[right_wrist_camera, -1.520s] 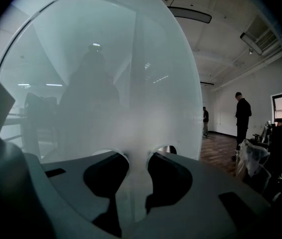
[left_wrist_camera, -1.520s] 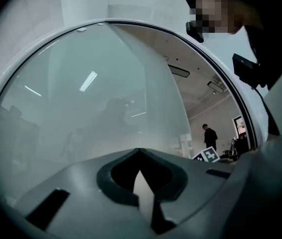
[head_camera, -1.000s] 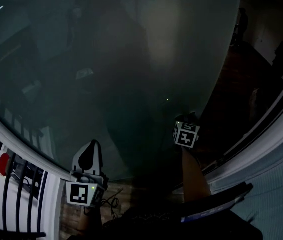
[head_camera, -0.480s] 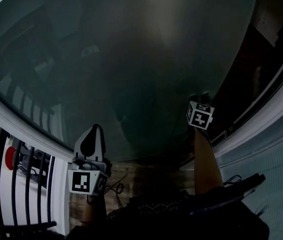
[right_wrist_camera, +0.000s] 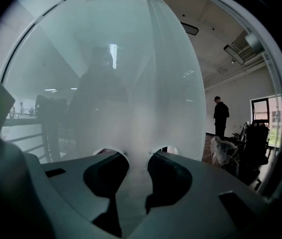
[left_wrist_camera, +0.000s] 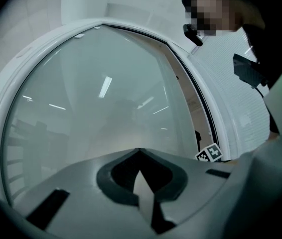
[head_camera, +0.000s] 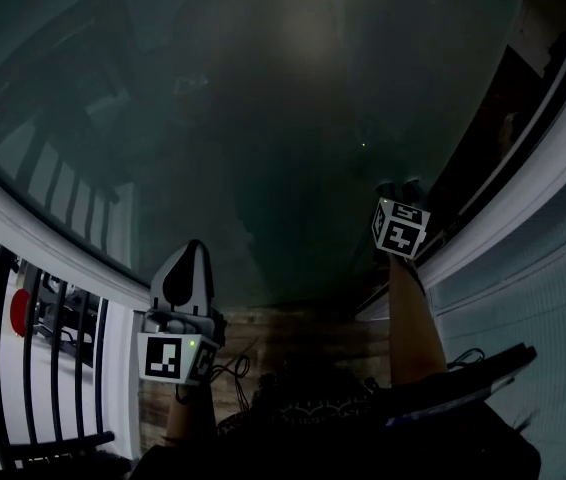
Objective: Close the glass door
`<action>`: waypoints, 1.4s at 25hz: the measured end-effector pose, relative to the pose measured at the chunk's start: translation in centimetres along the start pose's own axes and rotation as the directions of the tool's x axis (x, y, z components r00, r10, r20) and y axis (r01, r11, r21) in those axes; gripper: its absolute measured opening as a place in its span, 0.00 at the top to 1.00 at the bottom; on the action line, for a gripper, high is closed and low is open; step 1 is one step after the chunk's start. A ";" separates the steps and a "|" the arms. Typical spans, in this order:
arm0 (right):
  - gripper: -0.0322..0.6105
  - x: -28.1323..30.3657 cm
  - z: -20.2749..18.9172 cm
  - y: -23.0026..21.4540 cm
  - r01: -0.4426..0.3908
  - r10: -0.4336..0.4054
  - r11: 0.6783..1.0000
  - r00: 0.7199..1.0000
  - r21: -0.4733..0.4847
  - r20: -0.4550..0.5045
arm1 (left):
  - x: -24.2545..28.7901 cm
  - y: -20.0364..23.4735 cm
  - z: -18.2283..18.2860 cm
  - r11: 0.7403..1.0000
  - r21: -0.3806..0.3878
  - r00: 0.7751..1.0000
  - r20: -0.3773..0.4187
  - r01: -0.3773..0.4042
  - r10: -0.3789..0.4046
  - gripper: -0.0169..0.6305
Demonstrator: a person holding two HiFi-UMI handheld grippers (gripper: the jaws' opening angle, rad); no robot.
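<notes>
Frosted glass door (head_camera: pixel 293 118) looks heavy, slick; we'd push its face, right gripper (head_camera: pixel 397 188) jaws apart, left gripper (head_camera: pixel 193 253) closed, empty.

The glass door (head_camera: pixel 263 118) is frosted and smooth, with a soft sheen that catches the ceiling lights (clearest in the left gripper view). Its frame (head_camera: pixel 523 196) looks white, smooth and painted. The left gripper (left_wrist_camera: pixel 140 151) and right gripper (right_wrist_camera: pixel 136 156) have matt grey plastic shells. The floor (head_camera: pixel 308 336) shows brown wood planks.
</notes>
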State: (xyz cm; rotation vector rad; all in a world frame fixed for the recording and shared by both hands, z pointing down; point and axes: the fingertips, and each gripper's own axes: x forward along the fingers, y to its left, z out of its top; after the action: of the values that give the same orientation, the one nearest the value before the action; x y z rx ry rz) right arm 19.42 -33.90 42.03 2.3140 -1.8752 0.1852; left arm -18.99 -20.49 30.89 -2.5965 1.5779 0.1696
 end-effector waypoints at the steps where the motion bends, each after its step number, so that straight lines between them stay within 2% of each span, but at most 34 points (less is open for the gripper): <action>1: 0.76 -0.6 0.1 0.1 -0.003 0.003 1.000 1.000 -0.001 0.000 | -0.6 -0.2 0.2 1.000 -0.003 1.000 0.006 -0.006 0.007 0.97; 9: 0.76 -3.9 0.8 1.2 -0.035 0.035 0.999 0.999 -0.016 -0.006 | -5.5 -3.0 2.0 0.999 -0.012 0.999 0.026 -0.047 0.047 0.97; 21: 0.76 -8.0 2.0 3.0 -0.083 0.083 0.996 0.997 -0.033 -0.007 | -13.4 -5.0 4.5 0.983 0.007 0.983 0.014 -0.182 0.182 0.97; 27: 0.76 -9.2 2.0 3.4 -0.083 0.083 0.996 0.997 -0.032 0.003 | -15.1 -5.0 4.9 0.978 0.019 0.978 0.012 -0.207 0.207 0.97; 35: 0.76 -10.2 1.9 3.5 -0.065 0.065 0.998 0.998 -0.023 -0.007 | -16.8 -5.1 5.9 0.980 0.023 0.980 0.039 -0.196 0.195 0.97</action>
State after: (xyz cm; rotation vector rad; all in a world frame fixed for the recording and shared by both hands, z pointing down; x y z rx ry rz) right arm 13.92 -25.24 38.39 2.2371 -1.9406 0.1769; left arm -22.39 -2.62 27.63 -2.4014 1.8074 0.2086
